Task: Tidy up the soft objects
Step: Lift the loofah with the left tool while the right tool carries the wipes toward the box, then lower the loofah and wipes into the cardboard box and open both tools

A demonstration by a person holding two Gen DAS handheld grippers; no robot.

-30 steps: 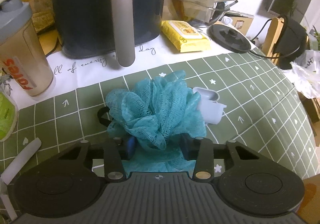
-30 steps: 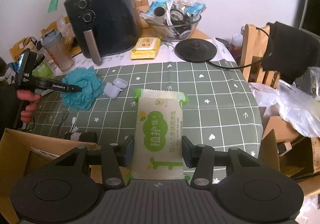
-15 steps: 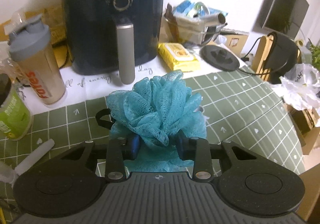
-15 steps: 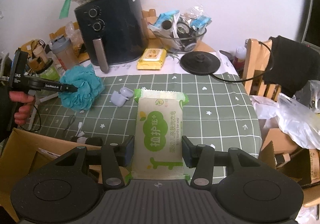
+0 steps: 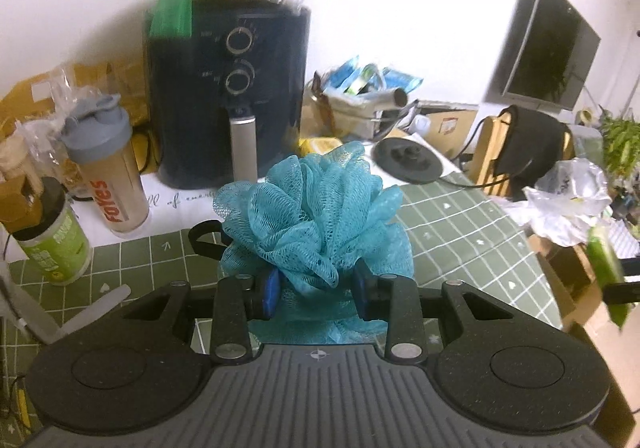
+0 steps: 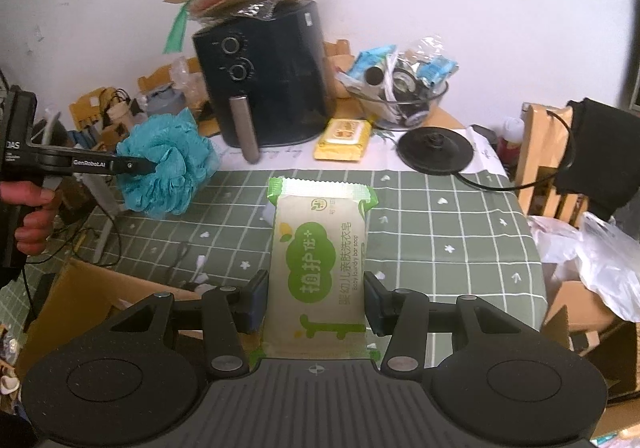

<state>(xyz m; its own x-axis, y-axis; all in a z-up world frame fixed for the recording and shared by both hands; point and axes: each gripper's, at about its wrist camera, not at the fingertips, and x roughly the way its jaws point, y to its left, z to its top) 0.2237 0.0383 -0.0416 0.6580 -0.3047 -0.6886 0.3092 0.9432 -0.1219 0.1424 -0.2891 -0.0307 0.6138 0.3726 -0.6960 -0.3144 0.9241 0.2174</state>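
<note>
I have the teal bath pouf (image 5: 316,215) clamped in my left hand-held gripper (image 5: 316,294), clear above the worktop (image 6: 440,224); my right hand-held gripper (image 6: 316,298) grips the soap pack (image 6: 320,264). Behind, a glass bowl (image 6: 404,103) holds packets; a cardboard box (image 6: 80,308) sits below.

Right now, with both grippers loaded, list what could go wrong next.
1. The left gripper pinches only loose mesh of the teal bath loofah, so it may slip out.
2. The loofah hangs near the shaker bottle and air fryer handle; a swing could knock the bottle over.
3. The right gripper holds the laundry soap bar by its lower end; the glossy wrapper might slide.
</note>
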